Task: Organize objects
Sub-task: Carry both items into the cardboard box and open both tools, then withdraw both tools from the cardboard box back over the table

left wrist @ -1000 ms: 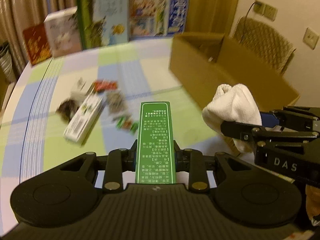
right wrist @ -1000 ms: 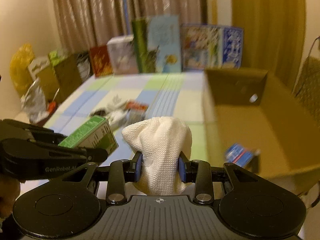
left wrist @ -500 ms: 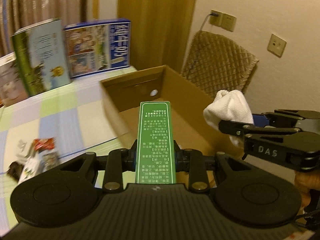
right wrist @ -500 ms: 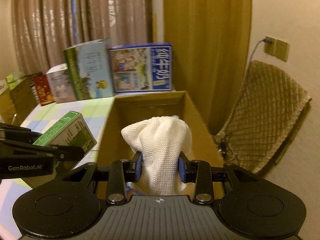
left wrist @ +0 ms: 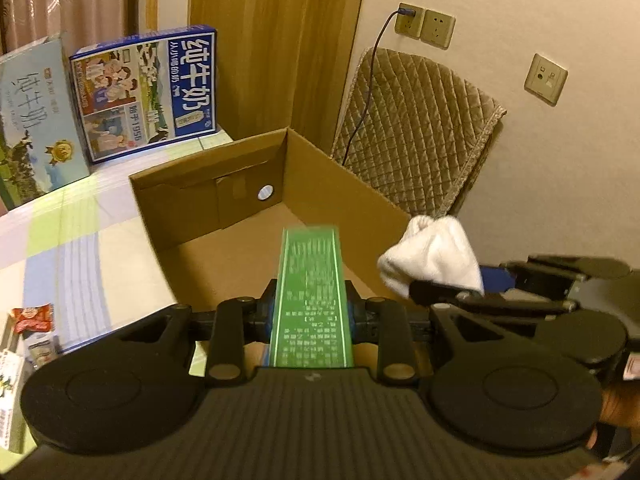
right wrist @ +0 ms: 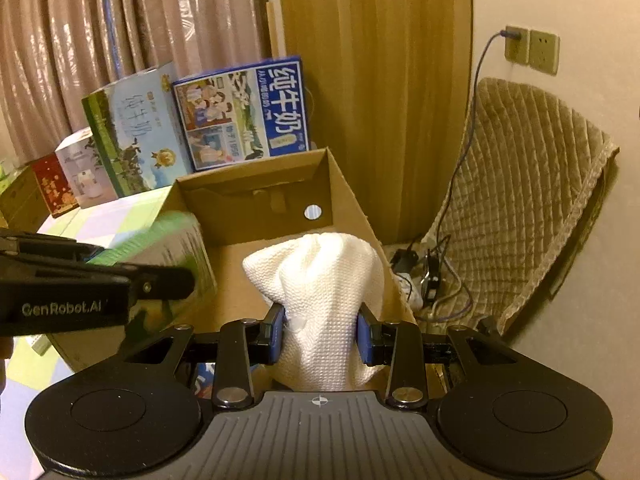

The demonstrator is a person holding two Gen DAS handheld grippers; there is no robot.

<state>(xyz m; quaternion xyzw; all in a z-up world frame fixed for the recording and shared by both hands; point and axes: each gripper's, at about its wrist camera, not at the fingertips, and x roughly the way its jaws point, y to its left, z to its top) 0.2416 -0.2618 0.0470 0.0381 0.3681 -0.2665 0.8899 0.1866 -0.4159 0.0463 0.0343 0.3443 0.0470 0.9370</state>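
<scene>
An open cardboard box (left wrist: 248,184) stands at the table's right edge. My left gripper (left wrist: 310,316) is shut on a long green box (left wrist: 310,292) with white print, which reaches out over the box's opening; its far end is blurred. Just to the right, my right gripper (left wrist: 452,280) is shut on a bunched white cloth (left wrist: 434,256). In the right wrist view the white cloth (right wrist: 320,280) fills the space between the blue pads of the right gripper (right wrist: 320,328), over the cardboard box (right wrist: 260,196). The green box (right wrist: 176,240) and left gripper (right wrist: 160,276) are at the left.
Tall milk cartons (left wrist: 148,92) line the table's back edge. Snack packets (left wrist: 32,320) lie on the checked tablecloth (left wrist: 80,248) at the left. A quilted chair (left wrist: 420,128) and a plugged-in cable (right wrist: 516,44) are beyond the box. A blue packet (right wrist: 204,380) lies inside the box.
Both grippers have swung right from above the table's scattered items to above the cardboard box, carrying the green box and the cloth. The green box now looks blurred.
</scene>
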